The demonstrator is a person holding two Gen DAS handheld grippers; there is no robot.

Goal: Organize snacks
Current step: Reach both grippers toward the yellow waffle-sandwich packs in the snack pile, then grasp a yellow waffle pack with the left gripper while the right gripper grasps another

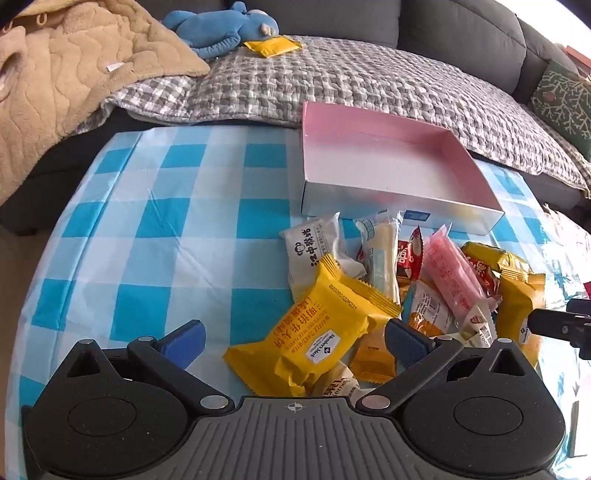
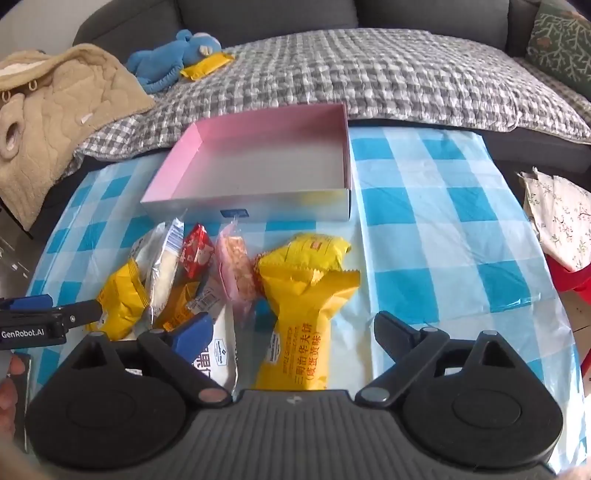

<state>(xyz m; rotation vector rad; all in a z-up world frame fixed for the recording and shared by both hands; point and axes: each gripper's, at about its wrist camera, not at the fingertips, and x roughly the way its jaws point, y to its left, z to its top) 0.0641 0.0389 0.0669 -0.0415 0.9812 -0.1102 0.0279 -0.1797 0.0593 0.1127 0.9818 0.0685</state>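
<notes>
Your snack pile [image 1: 399,295] lies on the blue-checked tablecloth [image 1: 147,221], just in front of the open pink box [image 1: 388,166], which sits toward the sofa side of the table. Your left gripper [image 1: 295,339] hangs over the pile's near edge with its fingers spread wide around a yellow waffle-sandwich packet [image 1: 314,332], pinching nothing. Only the left view shows the white packet [image 1: 314,251] with black lettering and the long pink packet [image 1: 450,277] lying closest to the box's front wall. Your right gripper [image 2: 291,332] is likewise spread apart, straddling a second yellow packet [image 2: 303,306]. Only the right view shows that packet's full length, plus the bare cloth right of the box. Behind the box, both views catch a blue plush toy [image 1: 221,26] on the grey checked blanket [image 1: 369,81].
</notes>
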